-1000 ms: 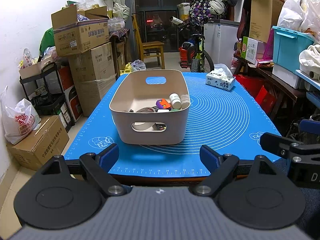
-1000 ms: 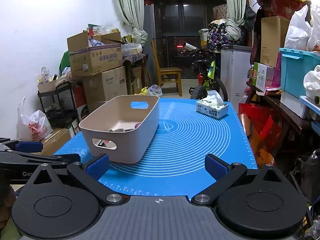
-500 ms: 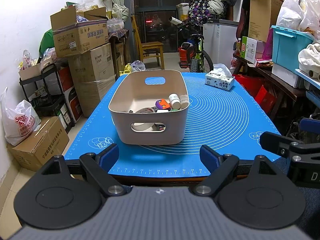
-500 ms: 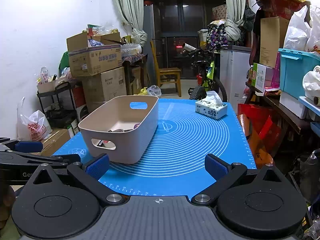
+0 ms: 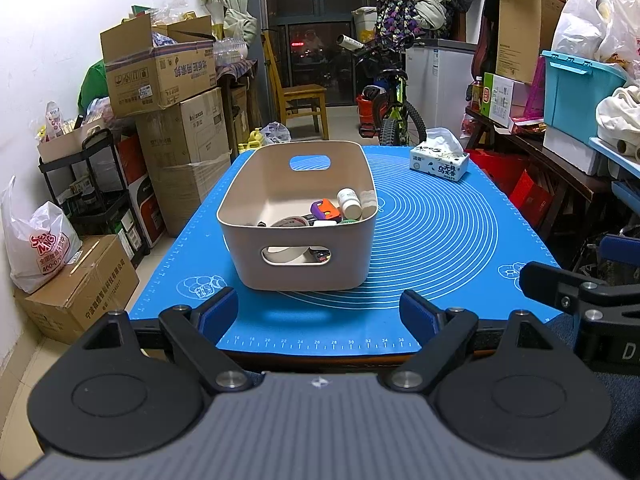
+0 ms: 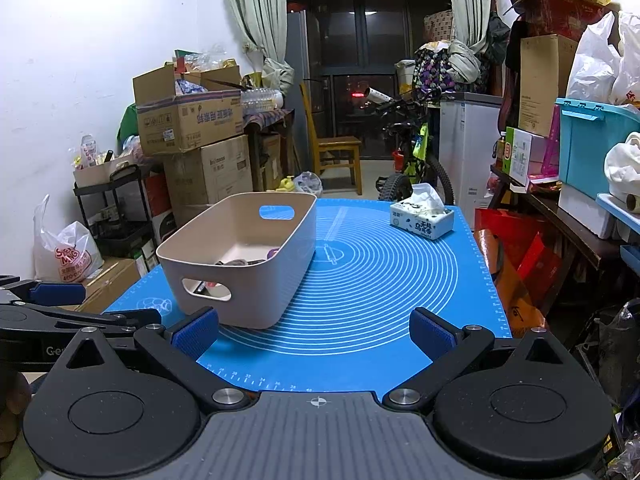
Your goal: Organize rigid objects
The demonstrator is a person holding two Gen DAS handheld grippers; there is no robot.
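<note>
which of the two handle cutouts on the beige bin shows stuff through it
The near cutout, on the beige bin's wall facing the grippers: tape and small items show through it. The far cutout shows only the blue mat.

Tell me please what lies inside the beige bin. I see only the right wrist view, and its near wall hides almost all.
Observer: The left wrist view looks down into the bin: a white bottle is against its right wall.
Operator: Is something beside it?
Observer: Yes, an orange and purple item lies just left of the bottle.
Operator: Does the other hand hold anything?
Observer: No. The left gripper is open, with nothing between its fingers, short of the bin.
</note>
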